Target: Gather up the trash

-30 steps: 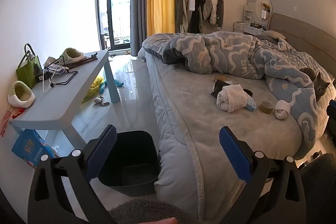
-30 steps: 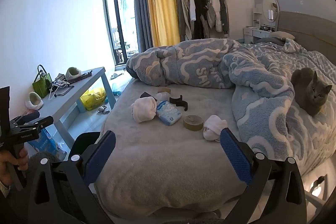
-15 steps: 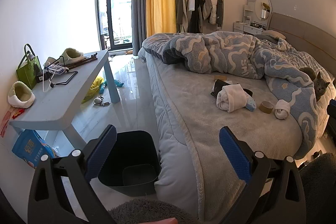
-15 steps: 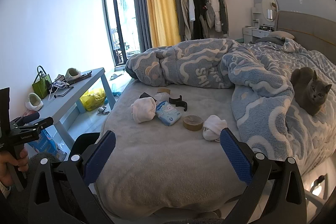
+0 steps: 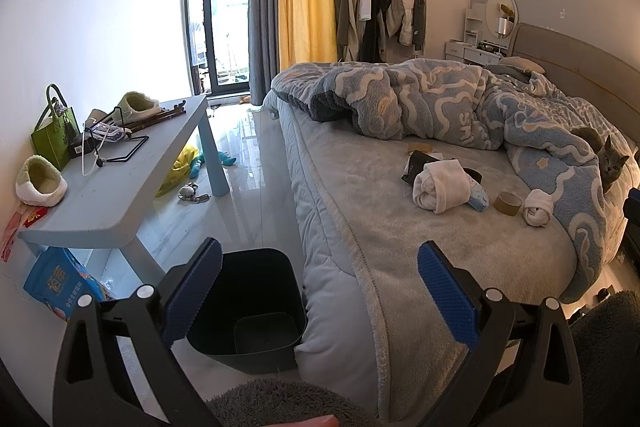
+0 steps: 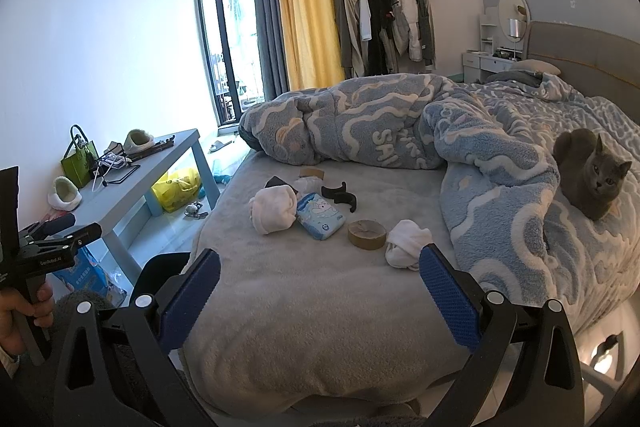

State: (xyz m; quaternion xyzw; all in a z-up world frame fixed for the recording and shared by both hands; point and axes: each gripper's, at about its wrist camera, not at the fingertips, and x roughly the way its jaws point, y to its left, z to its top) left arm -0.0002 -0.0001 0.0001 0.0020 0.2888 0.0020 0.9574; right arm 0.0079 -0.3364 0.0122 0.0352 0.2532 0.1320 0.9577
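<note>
The left gripper (image 5: 320, 291) is hanging in the air over the foot corner of the bed (image 5: 400, 239), its blue-padded jaws spread wide with nothing between them, and just beneath its left finger a black trash bin (image 5: 256, 311) is standing on the pale floor, pressed close against the mattress side. The right gripper (image 6: 320, 291) is hovering over the grey blanket at the bed's end, jaws likewise wide apart and carrying nothing. Ahead of it the litter is lying in a loose cluster in the middle of the bed: a rolled white cloth (image 6: 272, 213), a blue tissue pack (image 6: 320, 221) touching it, a roll of brown tape (image 6: 367, 234) just beside that, a small balled white sock (image 6: 406, 243) nearest the right finger, and a black curved clip (image 6: 340, 197) farther back. A grey cat (image 6: 588, 183) is sitting on the bunched blue-and-white duvet (image 6: 400, 131), well off to the right, looking this way. Along the left wall a light-blue low table (image 5: 120, 183) is carrying a green bag (image 5: 54, 139) and fuzzy slippers. At the left edge of the right view a hand (image 6: 20, 315) is gripping the other gripper's handle.
</note>
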